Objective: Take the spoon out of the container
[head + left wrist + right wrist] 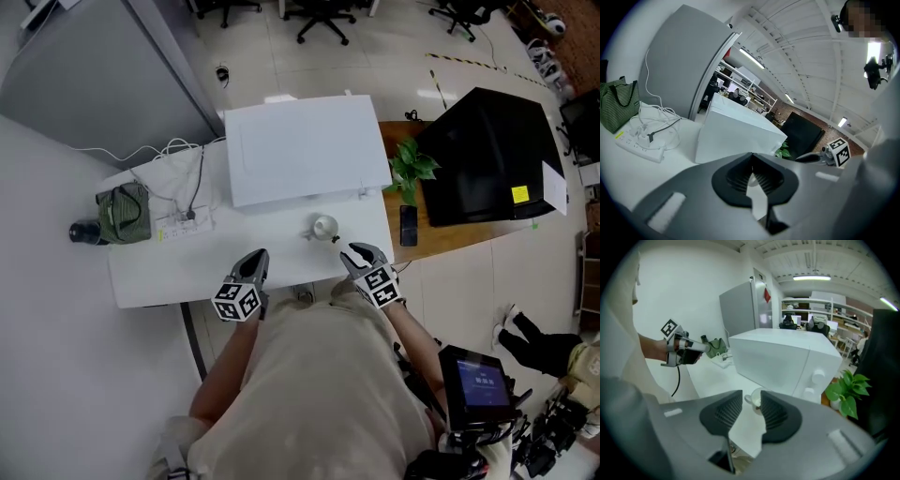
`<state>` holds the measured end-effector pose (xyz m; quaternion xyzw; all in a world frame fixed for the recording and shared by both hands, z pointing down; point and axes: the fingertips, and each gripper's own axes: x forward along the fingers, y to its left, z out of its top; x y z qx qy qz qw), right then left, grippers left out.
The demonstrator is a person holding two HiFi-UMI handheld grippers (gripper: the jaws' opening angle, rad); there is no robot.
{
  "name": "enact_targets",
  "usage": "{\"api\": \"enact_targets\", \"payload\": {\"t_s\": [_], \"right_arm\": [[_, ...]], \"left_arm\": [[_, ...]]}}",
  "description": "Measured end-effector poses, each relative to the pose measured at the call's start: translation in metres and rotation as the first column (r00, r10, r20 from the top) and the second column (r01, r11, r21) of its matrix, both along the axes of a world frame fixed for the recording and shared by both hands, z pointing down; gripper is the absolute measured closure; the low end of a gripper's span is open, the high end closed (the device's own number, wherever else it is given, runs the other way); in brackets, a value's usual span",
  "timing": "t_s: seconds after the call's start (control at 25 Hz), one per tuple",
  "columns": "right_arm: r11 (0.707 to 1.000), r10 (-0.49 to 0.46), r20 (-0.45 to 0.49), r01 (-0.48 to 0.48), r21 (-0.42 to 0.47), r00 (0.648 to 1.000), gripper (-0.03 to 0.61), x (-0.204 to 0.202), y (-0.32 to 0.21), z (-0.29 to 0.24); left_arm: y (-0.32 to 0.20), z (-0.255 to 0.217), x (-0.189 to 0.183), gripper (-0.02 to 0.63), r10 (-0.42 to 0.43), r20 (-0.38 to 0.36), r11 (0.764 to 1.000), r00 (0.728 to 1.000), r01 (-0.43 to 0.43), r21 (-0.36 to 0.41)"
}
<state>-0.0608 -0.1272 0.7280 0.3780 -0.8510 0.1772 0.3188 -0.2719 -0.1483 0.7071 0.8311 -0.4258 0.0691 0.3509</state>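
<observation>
A small white cup (324,226) stands on the white table (150,272) in front of the microwave. A short dark spoon handle (335,239) pokes out of the cup toward my right gripper (356,253). That gripper hovers just short of the cup, near the table's front edge. In the right gripper view its jaws (751,393) stand open and apart from the cup (753,398), which shows in the gap beyond them. My left gripper (257,259) hangs over the table's front edge, left of the cup. Its fingertips (751,159) meet, with nothing held.
A white microwave (305,150) fills the table behind the cup. A power strip with cables (183,223) and a green striped bag (124,214) lie at the left. A potted plant (412,169), a phone (408,225) and a black box (487,159) are to the right.
</observation>
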Motion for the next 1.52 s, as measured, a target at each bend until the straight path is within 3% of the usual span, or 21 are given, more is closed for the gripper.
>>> {"api": "enact_targets", "payload": {"t_s": [0.76,1.52], "right_arm": [[0.989,-0.112,-0.138,0.097,-0.108,0.984,0.414,-0.007,-0.023,0.081],[0.987,-0.107,-0.184,0.082,-0.139,0.977,0.416,-0.011,-0.032,0.114]], "left_arm": [[0.003,-0.01,0.025,0.63,-0.011,0.062,1.0,0.998,0.012,-0.017],[0.013,-0.014,0.01,0.63,-0.02,0.113,1.0,0.993,0.02,-0.004]]}}
